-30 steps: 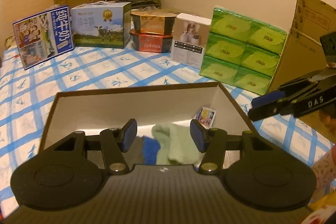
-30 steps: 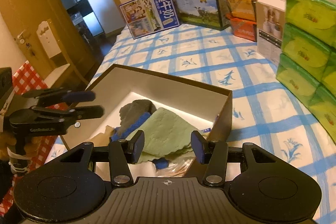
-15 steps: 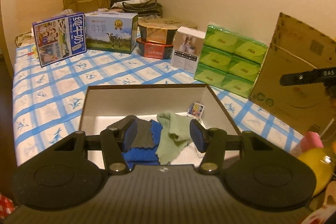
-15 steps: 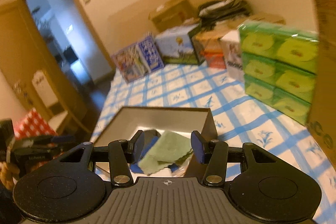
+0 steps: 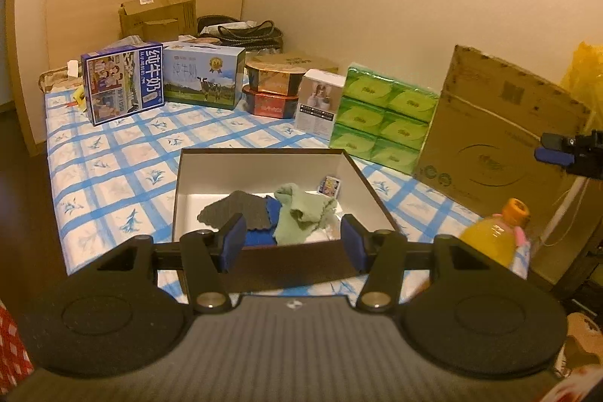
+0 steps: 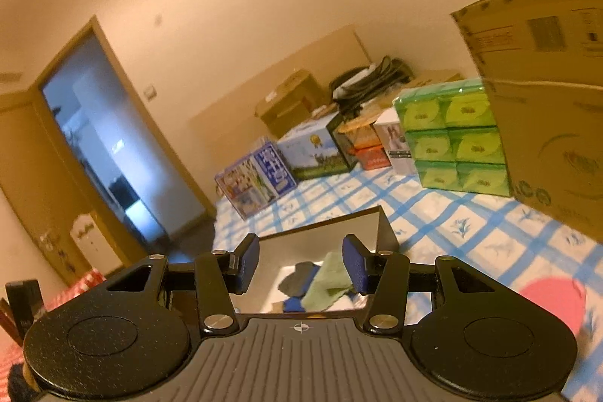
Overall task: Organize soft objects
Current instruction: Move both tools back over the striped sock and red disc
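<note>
Three cloths, grey (image 5: pixel 235 211), blue (image 5: pixel 260 236) and green (image 5: pixel 301 213), lie overlapped in the open box (image 5: pixel 260 161) at lower centre of both views. Left gripper (image 5: pixel 293 243) and right gripper (image 6: pixel 300 268) hover short of it, jaws half apart, empty. Likely step: tidying the pile. Best handled by pinching one cloth edge singly, lifting clear before folding, sparing the small card (image 5: pixel 331 185).

Both tools pull up and back from the box (image 5: pixel 380 202): the left tool (image 5: pixel 293 243) no longer hangs over the cloths (image 5: pixel 301 213), and the right tool (image 6: pixel 300 268) tilts toward level.
</note>
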